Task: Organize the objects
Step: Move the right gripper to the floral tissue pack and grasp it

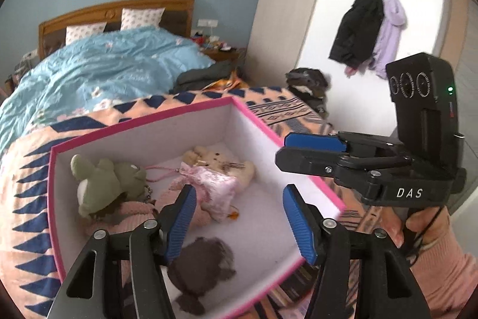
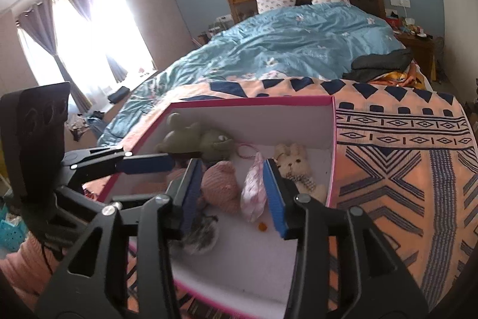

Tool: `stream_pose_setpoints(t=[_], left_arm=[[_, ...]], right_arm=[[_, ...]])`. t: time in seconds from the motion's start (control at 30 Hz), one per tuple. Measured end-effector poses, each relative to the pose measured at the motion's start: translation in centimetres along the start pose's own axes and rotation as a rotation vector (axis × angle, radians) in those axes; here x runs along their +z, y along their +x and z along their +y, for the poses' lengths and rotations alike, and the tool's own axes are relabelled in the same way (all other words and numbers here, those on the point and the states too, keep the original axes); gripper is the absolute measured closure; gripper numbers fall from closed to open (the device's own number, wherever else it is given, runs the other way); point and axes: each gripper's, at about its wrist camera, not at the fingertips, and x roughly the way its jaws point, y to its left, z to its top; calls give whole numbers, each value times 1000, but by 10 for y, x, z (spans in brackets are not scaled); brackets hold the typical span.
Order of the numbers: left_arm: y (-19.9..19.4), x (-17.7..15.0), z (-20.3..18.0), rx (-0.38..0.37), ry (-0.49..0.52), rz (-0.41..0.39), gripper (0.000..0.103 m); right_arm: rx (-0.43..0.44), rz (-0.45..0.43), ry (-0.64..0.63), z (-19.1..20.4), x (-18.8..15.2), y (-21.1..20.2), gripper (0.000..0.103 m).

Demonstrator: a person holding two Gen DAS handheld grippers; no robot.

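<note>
Both tools over pink-rimmed box of plush toys on bed.
Left tool (image 1: 239, 217) fingers apart, empty, above box (image 1: 257, 121); right tool (image 2: 231, 193) also spread, holding nothing. Inside the box: green plush (image 1: 101, 181) at far corner, beige bunny (image 1: 215, 160), pink satin pouch (image 2: 254, 193) between pink knit plush (image 2: 222, 187) and bunny, dark fuzzy toy (image 1: 200, 265) nearest. Box sits on patterned blanket (image 2: 403, 157).
</note>
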Motion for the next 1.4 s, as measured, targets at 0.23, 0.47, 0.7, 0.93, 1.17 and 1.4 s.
stream_pose_setpoints(t=[0.23,0.47,0.7,0.93,1.17,1.4], left_arm=[[-31,-31,-32,-27,76,-36,39],[-32,-75,-54,-113,96,13,38],[-1,-115,-52,-149,11,128,38],[15,-133,-53,-178,-53,174,42],[15,-139,-61,-224,-45,174,48],[12,-150,-69,-261,-36,195,48]], right_arm=[[45,-16,-42,17,-35,-42,55],[54,14,-33,22,-84,-60,53],[52,117,76,8,-137,-43,53],[53,132,177,-9,-157,-37,53],[67,164,136,4,-162,-33,65],[75,199,94,10,-173,-39,65]])
